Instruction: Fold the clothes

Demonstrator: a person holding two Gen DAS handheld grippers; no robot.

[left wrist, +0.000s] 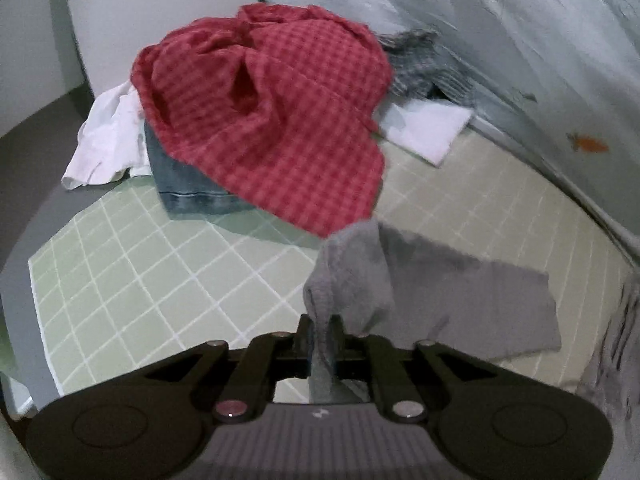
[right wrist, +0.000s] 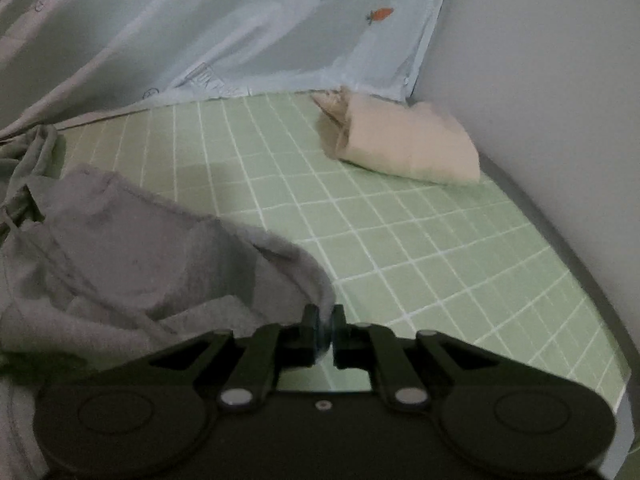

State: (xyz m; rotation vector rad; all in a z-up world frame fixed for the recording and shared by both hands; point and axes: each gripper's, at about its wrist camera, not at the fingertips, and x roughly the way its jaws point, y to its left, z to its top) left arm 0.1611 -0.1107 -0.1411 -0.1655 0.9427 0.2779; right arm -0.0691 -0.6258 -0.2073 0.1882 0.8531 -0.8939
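While my left claw [left wrist: 321, 330] points down at the green checked sheet [left wrist: 132, 280], its jaws stand clamped on a fold of the grey garment [left wrist: 460, 292], which trails away to the right across the sheet. My right claw [right wrist: 324, 326] pinches the same garment's edge at its tips; the bulk lies left of it. 1 folded beige item [right wrist: 408, 146] rests well apart.

A green sheet [right wrist: 420, 248] with a white grid covers the bed. A pale blue quilt [right wrist: 248, 32] lies bunched along its far edge, against a plain white wall [right wrist: 540, 80]. The light is dim.
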